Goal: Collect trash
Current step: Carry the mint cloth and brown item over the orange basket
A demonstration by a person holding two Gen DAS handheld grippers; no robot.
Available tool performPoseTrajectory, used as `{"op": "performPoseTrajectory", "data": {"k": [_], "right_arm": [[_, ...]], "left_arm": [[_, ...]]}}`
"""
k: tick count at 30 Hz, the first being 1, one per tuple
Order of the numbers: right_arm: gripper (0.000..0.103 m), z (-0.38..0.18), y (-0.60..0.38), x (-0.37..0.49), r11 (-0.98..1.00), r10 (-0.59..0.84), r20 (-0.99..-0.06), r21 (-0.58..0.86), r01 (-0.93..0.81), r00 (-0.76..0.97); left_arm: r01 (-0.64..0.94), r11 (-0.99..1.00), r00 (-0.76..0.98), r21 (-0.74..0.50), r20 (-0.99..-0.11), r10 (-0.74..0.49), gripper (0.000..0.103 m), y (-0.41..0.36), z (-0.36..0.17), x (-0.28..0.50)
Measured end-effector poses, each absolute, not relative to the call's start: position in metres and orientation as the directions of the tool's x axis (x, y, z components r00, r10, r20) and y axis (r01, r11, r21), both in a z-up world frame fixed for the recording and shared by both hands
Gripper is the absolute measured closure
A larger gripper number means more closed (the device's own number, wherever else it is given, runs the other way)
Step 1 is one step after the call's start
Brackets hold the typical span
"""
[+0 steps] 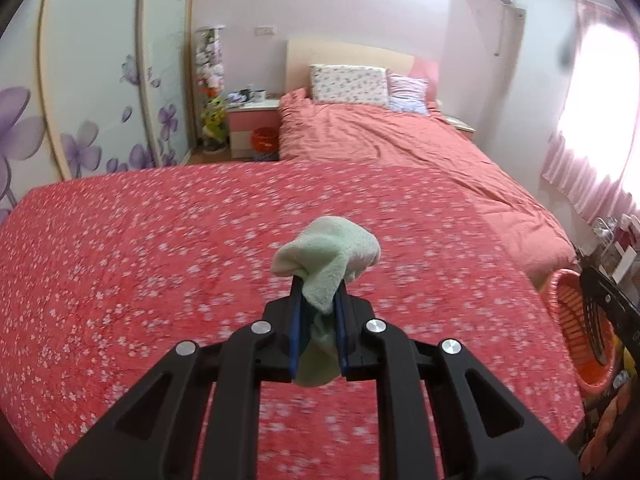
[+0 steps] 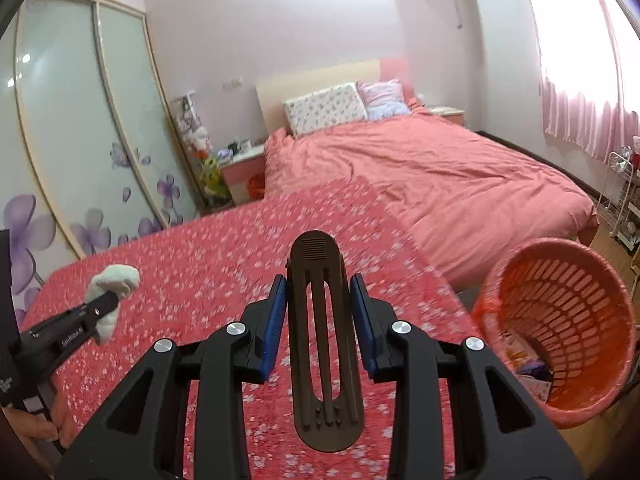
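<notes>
Above the flowered red spread [image 1: 160, 264], both grippers are loaded and hang clear of the fabric. The left gripper [image 1: 319, 300] is pinched tight on a pale green cloth [image 1: 326, 252], which bulges out past the fingertips and hangs down behind the blue pads [image 1: 297, 320]; from the right wrist view the same cloth [image 2: 116, 280] shows as a whitish wad at the end of the black tool, with part of a hand [image 2: 36, 426] on its grip at the lower left. The right gripper [image 2: 319, 308] is closed on a flat brown slotted piece [image 2: 324, 340], perhaps a comb or clip, though I cannot tell which; it stands lengthwise between the jaws with its rounded tip poking out ahead. The orange basket [image 2: 560, 304] sits off the bed's right corner, tilted with its mouth towards the camera, and some paper or wrappers already lie at its bottom. So pick-up looks done for these two items, and some earlier rubbish seems to be binned. What is left, as I judge it, is carrying both over to the basket and letting go. No other loose rubbish shows on the spread, though motion blur makes small bits hard to rule out.
</notes>
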State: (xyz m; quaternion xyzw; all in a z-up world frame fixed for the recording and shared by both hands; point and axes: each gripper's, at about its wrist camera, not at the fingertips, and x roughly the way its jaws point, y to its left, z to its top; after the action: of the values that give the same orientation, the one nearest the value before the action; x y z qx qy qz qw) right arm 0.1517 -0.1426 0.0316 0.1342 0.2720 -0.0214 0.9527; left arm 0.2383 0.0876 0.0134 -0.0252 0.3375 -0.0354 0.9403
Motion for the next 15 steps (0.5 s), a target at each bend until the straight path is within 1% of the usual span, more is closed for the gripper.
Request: {"op": "performPoseTrajectory", "data": {"k": [7, 15], "right_arm": [[0.07, 0.039, -0.174, 0.134, 0.952, -0.017, -0.495, 0.258, 0.165, 0.869], [0.07, 0.037, -0.214, 0.112, 0.932, -0.076, -0.481, 0.277, 0.233, 0.874]], "left_arm": [[0.146, 0.987, 0.777, -0.066, -0.609, -0.156, 0.088, 0.037, 0.03, 0.225], [0.251, 0.966, 0.76, -0.055, -0.606, -0.232, 0.088, -0.03, 0.036, 0.214]]}}
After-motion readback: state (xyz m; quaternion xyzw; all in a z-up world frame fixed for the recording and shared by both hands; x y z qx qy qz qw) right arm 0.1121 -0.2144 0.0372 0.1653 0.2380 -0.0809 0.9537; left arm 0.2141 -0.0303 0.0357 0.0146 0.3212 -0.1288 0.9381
